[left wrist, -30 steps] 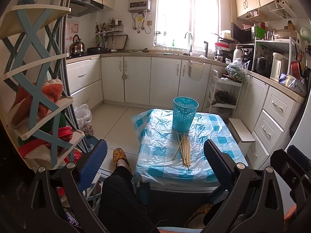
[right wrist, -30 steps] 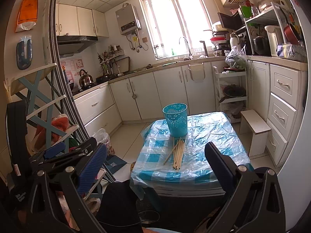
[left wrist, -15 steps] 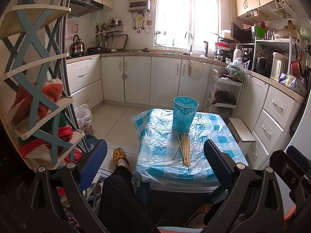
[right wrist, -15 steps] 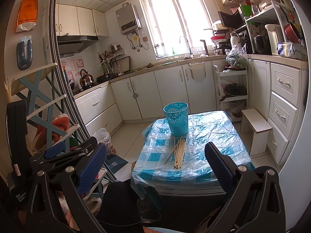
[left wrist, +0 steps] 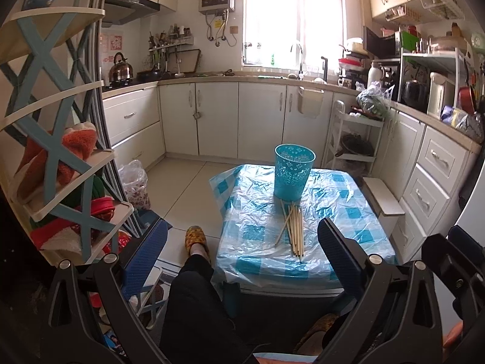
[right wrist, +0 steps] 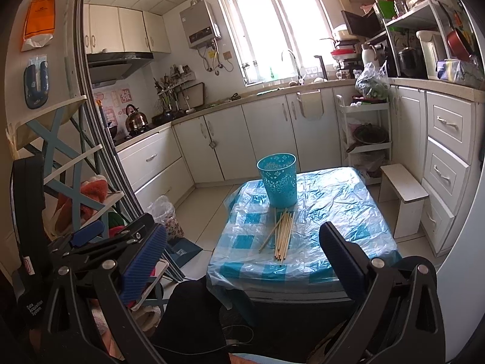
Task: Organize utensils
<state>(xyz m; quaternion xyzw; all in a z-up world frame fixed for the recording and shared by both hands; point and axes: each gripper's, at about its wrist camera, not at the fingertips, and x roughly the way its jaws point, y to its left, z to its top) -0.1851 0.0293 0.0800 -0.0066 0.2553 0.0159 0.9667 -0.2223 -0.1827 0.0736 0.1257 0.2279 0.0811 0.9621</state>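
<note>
A bundle of wooden chopsticks point(left wrist: 294, 230) lies on a low table point(left wrist: 342, 206) covered in blue checked plastic, just in front of an upright turquoise holder cup point(left wrist: 292, 174). The chopsticks point(right wrist: 282, 234), cup point(right wrist: 278, 183) and table point(right wrist: 336, 212) also show in the right wrist view. My left gripper point(left wrist: 242, 251) is open and empty, held well back from the table's near edge. My right gripper point(right wrist: 242, 261) is open and empty, also back from the table. The left gripper's body point(right wrist: 100, 242) shows at the left of the right wrist view.
A blue-and-white shelf rack point(left wrist: 57, 157) with red cloths stands close on the left. A white step stool point(right wrist: 403, 200) sits right of the table. Kitchen cabinets point(left wrist: 260, 121) line the back and right. The person's leg and slipper point(left wrist: 197, 242) are left of the table.
Both views have shifted only slightly; the right gripper has drifted a little. Both grippers stay open and the chopsticks and cup have not moved.
</note>
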